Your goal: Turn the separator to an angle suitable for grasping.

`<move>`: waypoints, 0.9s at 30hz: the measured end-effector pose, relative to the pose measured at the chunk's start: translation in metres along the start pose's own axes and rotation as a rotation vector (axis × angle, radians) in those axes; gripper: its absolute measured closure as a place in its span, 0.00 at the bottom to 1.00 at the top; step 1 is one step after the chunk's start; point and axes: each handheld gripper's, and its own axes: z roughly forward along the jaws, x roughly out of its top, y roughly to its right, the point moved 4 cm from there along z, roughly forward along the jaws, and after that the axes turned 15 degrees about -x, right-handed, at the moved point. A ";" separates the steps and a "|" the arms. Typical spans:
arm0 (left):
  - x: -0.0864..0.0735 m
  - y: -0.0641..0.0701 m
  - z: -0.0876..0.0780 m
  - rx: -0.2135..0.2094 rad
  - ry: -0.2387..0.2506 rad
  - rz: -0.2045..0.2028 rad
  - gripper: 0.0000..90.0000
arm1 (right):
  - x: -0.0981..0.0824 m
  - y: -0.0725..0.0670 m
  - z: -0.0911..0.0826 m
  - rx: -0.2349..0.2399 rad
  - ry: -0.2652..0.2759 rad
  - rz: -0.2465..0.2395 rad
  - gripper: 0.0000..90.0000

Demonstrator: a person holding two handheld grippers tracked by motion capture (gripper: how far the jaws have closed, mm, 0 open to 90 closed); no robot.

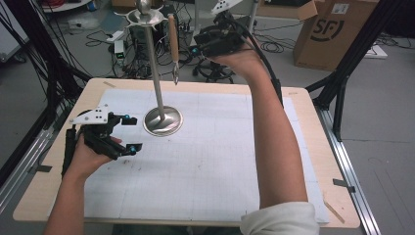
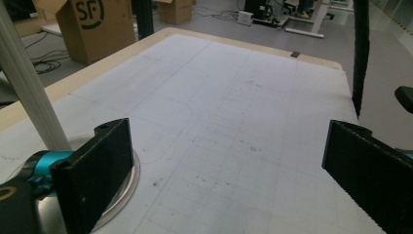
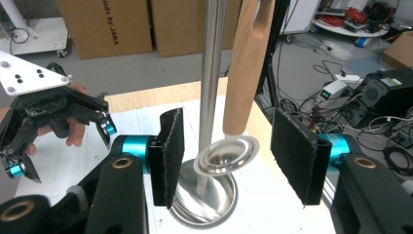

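A steel stand rises from its round base (image 1: 162, 121) on the white mat, its pole (image 1: 154, 63) ending in a hooked top. A wooden-handled utensil (image 1: 173, 36) hangs from that top beside the pole. My right gripper (image 1: 195, 45) is held high, just right of the utensil. In the right gripper view its jaws (image 3: 226, 156) stand open on either side of the handle (image 3: 246, 68) and its metal coil end, and the pads do not touch it. My left gripper (image 1: 133, 133) rests open on the mat left of the base, with nothing between its jaws (image 2: 226, 165).
A cardboard box (image 1: 333, 29) stands on the floor beyond the table's far right corner, with cables and equipment on the floor behind the stand. Black frame legs flank the table. The white gridded mat (image 1: 210, 161) covers most of the wooden tabletop.
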 end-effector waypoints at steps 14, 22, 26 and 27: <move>-0.001 -0.002 -0.002 0.036 0.011 0.000 0.06 | -0.026 -0.002 -0.026 -0.047 0.029 0.048 0.45; -0.001 -0.001 -0.002 0.040 0.011 -0.002 0.06 | -0.037 -0.006 -0.038 -0.073 0.047 0.059 0.40; 0.000 -0.001 -0.002 0.036 0.023 -0.003 0.06 | -0.042 -0.009 -0.044 -0.074 0.062 0.067 0.40; 0.000 -0.001 -0.002 0.037 0.024 -0.004 0.06 | -0.044 -0.010 -0.046 -0.076 0.063 0.070 0.39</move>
